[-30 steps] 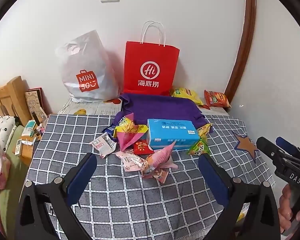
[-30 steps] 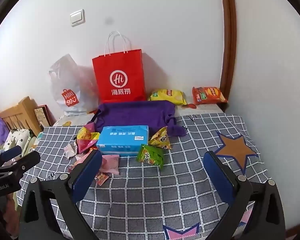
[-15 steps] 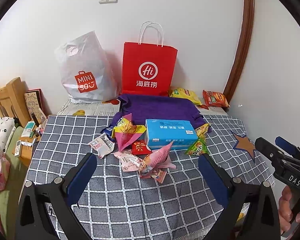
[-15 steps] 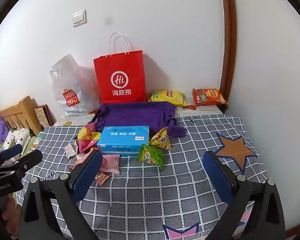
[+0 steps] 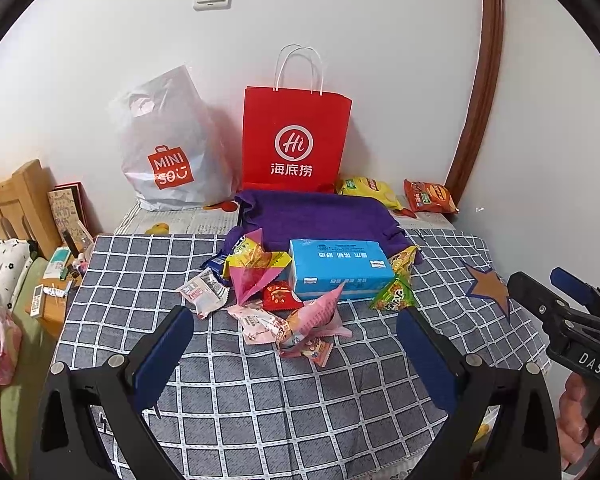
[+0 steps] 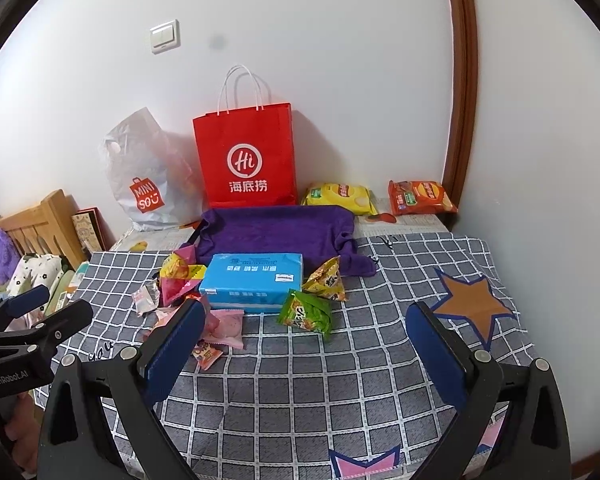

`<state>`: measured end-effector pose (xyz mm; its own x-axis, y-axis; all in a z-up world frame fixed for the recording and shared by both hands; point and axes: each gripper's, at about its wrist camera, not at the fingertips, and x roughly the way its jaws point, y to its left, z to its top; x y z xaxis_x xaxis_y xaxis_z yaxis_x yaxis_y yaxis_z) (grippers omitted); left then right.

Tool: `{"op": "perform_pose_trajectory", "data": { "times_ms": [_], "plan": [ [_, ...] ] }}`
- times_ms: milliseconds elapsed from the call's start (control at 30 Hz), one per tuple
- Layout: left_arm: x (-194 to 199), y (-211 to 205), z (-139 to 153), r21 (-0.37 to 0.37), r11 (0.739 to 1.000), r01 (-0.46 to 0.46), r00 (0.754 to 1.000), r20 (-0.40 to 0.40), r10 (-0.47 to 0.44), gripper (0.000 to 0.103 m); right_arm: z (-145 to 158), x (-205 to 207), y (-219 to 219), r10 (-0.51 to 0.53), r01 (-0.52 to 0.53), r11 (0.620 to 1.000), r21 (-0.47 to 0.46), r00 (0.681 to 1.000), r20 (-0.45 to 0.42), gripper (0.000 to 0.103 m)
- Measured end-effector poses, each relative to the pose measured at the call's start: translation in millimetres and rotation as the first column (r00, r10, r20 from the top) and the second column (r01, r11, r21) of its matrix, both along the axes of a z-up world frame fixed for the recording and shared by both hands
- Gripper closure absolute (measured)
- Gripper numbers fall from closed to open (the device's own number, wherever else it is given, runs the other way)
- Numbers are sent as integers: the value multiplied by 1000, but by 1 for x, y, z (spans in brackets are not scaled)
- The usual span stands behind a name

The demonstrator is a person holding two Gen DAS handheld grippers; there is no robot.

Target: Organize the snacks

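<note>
Hovering with jaws spread and empty, both grippers (image 5: 296, 344) (image 6: 306, 344) faced the snack packets (image 5: 300, 320), scattered and unsorted around the blue tissue pack (image 5: 340, 268).

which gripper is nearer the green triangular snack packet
Right, though narrowly. The green triangular snack packet lies ahead between the right gripper fingers; from the left gripper it sits off toward the right finger.

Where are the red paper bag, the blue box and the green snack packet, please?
red paper bag (image 5: 296, 140), left wrist view, front face.
blue box (image 6: 256, 276), right wrist view, top face.
green snack packet (image 6: 306, 314), right wrist view, front.
</note>
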<state>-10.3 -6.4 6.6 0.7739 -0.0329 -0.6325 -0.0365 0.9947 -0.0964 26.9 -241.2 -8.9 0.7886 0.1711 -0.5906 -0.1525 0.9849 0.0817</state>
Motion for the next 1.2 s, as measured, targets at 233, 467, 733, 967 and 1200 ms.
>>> {"op": "perform_pose_trajectory", "data": {
  "times_ms": [233,467,733,967,1200],
  "plan": [
    [0,-1,0,2,1000,-5,1000,3,5,1,2,-3,2,6,-6,1000,-1,1000,10,3],
    [-1,-2,1,5,1000,-1,1000,6,1,1,3,-4,3,10,-10,1000,0,1000,13,3],
    [-3,-3,2,-1,1000,6,1000,11,-6,1,5,-6,3,13,-13,1000,1,1000,19,3],
    [-3,-5,3,-6,1000,11,1000,13,-11,1,7,-8,4,13,-14,1000,8,1000,23,3],
    [-1,-4,6,-15,1000,17,1000,20,-17,1,8,-8,6,18,-18,1000,2,999,28,3]
  ]
}}
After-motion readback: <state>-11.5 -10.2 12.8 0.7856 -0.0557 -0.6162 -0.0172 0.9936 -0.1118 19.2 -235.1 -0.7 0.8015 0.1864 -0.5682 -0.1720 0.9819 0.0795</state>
